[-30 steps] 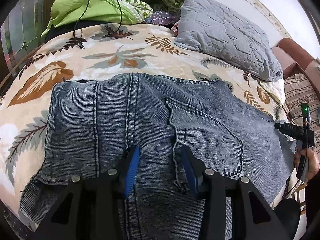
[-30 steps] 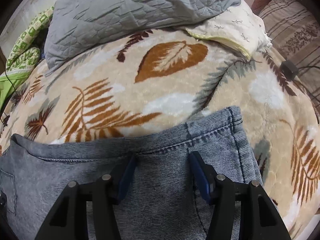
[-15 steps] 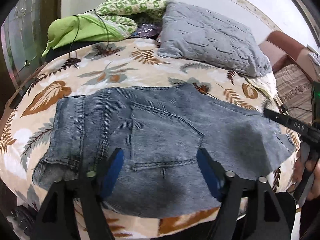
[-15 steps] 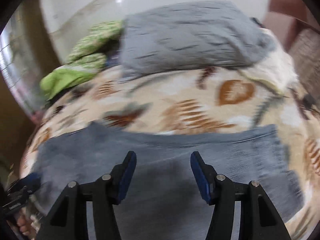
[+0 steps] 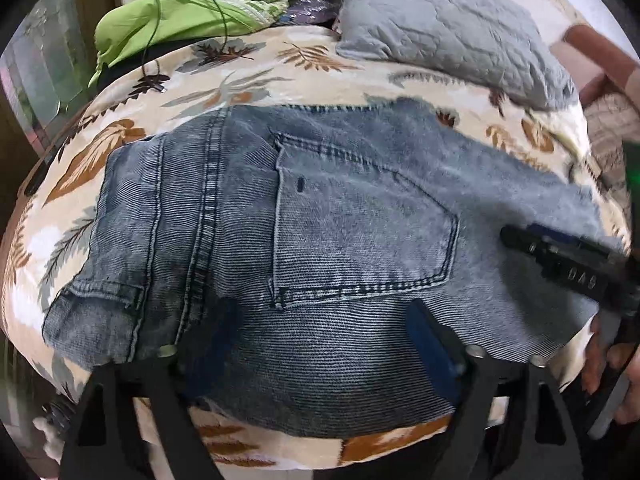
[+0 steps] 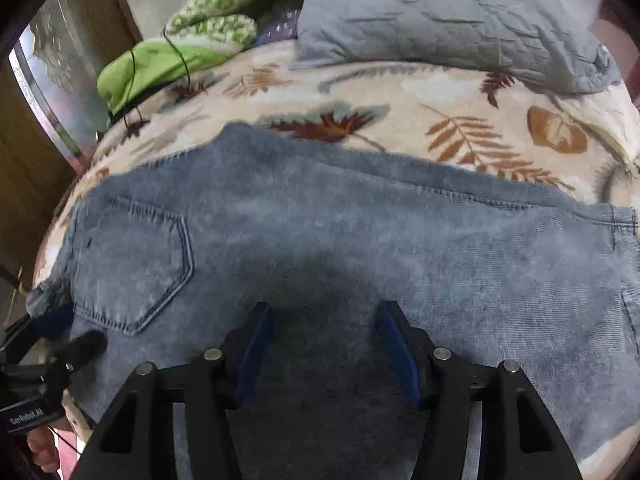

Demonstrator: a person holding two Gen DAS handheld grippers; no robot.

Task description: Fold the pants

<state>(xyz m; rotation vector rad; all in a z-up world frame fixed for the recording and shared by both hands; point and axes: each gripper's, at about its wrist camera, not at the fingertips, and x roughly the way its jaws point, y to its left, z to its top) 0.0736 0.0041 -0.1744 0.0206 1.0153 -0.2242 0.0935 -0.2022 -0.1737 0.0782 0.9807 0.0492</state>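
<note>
From the left wrist we look along our left gripper point(image 5: 320, 356), its jaws spread wide and holding nothing, with the pants point(image 5: 320, 240) lying flat on the bed point(image 5: 248, 80) straight ahead of and beneath the fingertips. The back pocket point(image 5: 360, 232) sits just beyond the gap between the fingers, a thick double-stitched seam point(image 5: 206, 208) runs away from us ahead of the left finger, and the right gripper point(image 5: 568, 264) comes in from the right side over the cloth. From the right wrist, our right gripper point(image 6: 326, 340) is likewise released, fingers apart over plain denim with nothing between them; the pocket lies off to the left, the pants stretch out to the right as far as a stitched edge point(image 6: 616, 232), and the pillow point(image 6: 440, 16) is well beyond. We judge the denim to be fairly heavy and limp yet with some body: it should drape and drag on the fleecy cover, not slide, and a single layer may slip out of a shallow pinch. We would take hold at the stitched edges, where the cloth is thickest, one gripper at each end of the near edge so that the fold carries over evenly.
</note>
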